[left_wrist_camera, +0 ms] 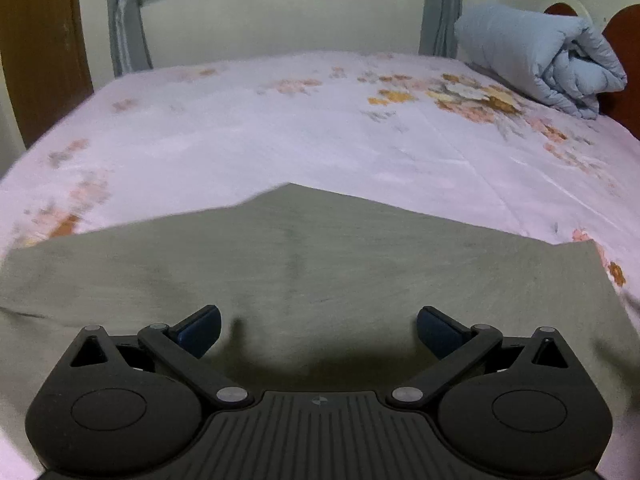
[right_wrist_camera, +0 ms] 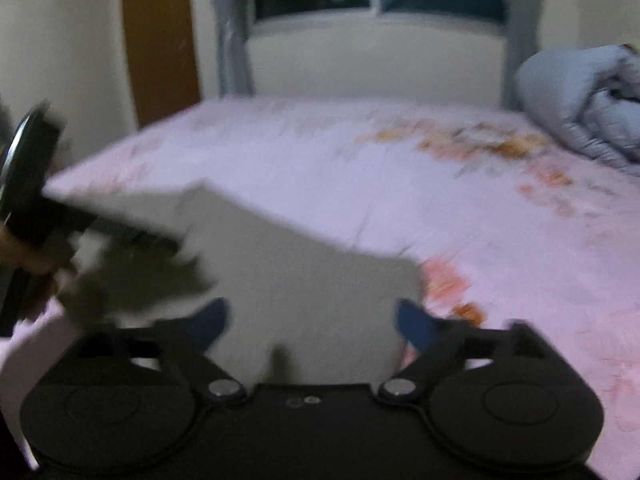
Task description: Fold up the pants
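A: One pair of grey-green cloth pants (left_wrist_camera: 304,272), lying flat on the pink floral bedsheet (left_wrist_camera: 280,128), near edge. One rolled pale-blue quilt (left_wrist_camera: 544,56) at the far right corner.

B: Grippers?

A: Two black two-finger grippers. Left gripper (left_wrist_camera: 318,330) spread wide, nothing held, poised over the pants. Right gripper (right_wrist_camera: 312,322) equally wide, empty, above the cloth's right end.

B: Unclear items?

A: Right wrist view is blurred throughout. Pants' near edge is hidden behind both gripper bodies. Hand (right_wrist_camera: 24,252) at left edge, cut off.
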`<state>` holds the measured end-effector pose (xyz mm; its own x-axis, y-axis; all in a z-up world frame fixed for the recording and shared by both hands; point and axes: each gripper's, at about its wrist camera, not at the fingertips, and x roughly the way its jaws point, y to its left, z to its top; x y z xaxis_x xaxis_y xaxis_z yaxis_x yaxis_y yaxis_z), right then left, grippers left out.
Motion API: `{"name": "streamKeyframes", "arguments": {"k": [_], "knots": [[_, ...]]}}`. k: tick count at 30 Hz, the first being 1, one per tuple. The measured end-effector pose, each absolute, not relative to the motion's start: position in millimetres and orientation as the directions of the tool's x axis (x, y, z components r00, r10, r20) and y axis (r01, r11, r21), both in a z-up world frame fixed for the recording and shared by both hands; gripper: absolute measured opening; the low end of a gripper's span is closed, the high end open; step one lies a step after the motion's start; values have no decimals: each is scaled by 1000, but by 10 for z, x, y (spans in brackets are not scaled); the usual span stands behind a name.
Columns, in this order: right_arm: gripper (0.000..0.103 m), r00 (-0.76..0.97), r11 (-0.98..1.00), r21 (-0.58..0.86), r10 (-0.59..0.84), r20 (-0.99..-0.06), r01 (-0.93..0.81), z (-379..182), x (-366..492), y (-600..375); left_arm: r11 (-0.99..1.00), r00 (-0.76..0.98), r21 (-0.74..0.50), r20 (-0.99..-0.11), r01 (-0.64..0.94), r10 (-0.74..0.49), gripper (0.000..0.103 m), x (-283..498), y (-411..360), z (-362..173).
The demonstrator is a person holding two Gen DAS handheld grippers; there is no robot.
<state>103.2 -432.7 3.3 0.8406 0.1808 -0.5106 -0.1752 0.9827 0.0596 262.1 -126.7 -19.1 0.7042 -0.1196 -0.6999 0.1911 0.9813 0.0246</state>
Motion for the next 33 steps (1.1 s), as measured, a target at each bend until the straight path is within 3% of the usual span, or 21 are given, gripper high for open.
{"name": "streamKeyframes", "arguments": {"k": [8, 14, 18, 23, 33], "knots": [[97, 868, 1000, 8, 15, -496, -12, 51, 792, -4564, 993, 743, 73, -669, 93, -20, 103, 2283, -328, -92], [97, 858, 992, 108, -7, -514, 73, -71, 745, -4696, 997, 747, -3, -662, -83, 60, 103, 1985, 682, -214], [97, 855, 978, 154, -42, -517, 142, -96, 711, -4737, 965, 721, -177, -693, -192, 16, 103, 1933, 1347, -416], [97, 851, 979, 130, -66, -521, 156, -114, 676, -4690, 873, 737, -423, -665, -242, -118, 103, 2048, 1740, -653], [97, 846, 978, 111, -95, -524, 179, -127, 649, -4711, 717, 791, -651, -564, -249, -237, 103, 2344, 1925, -1061]]}}
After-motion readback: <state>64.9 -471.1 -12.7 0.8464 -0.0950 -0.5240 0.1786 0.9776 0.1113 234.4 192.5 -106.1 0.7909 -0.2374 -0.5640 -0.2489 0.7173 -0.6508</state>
